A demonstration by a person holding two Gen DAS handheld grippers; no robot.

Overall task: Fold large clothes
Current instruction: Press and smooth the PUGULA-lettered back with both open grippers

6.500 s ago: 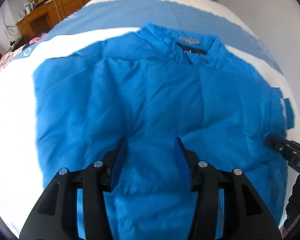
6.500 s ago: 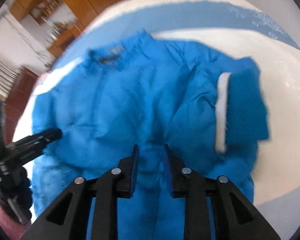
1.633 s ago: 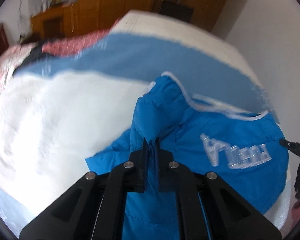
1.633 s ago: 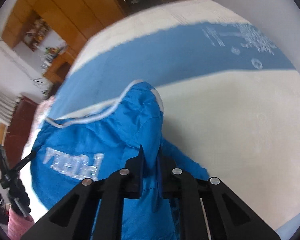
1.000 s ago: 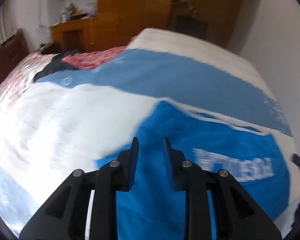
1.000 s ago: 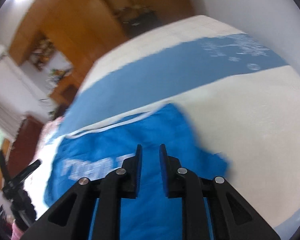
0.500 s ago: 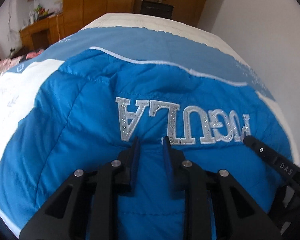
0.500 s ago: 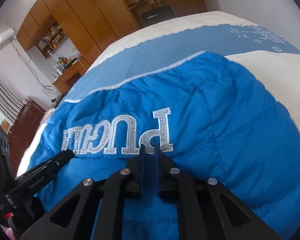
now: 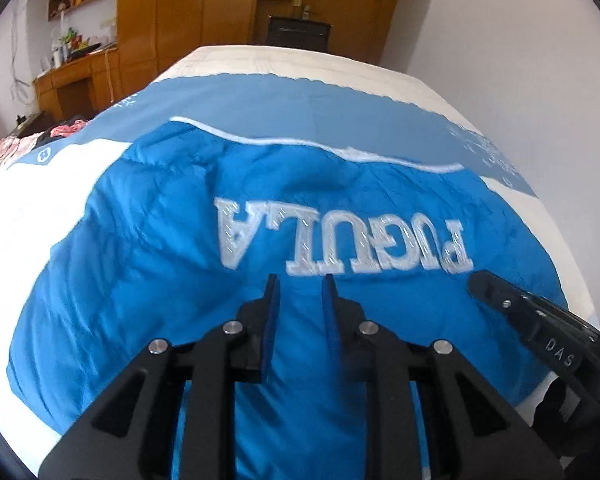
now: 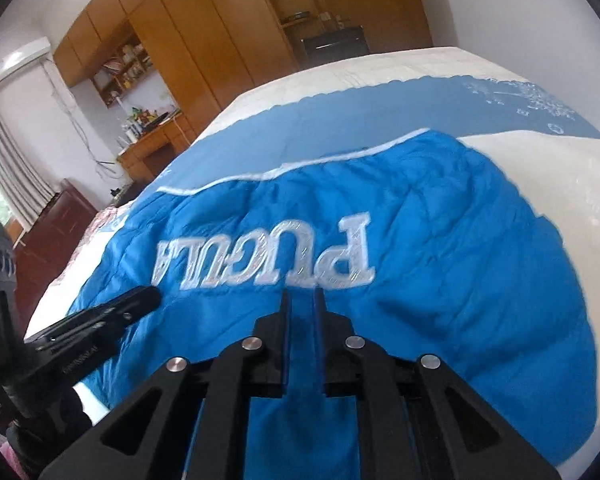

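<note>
Bed (image 9: 40,200), white-and-blue cover; wooden wardrobes far. Blue jacket (image 9: 160,280) spread mid-bed, lettering up. Left gripper (image 9: 299,292) released, above near edge. Right gripper (image 10: 302,308) slightly parted, nothing grasped.

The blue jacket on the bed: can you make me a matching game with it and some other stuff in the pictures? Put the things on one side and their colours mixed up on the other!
Things:
1. jacket
2. letters on the jacket
3. wardrobe
4. left gripper

Colours:
A. black with blue pads
B. silvery white
C. bright blue
D. orange-brown wood

Right pairs: 1-C, 2-B, 3-D, 4-A
</note>
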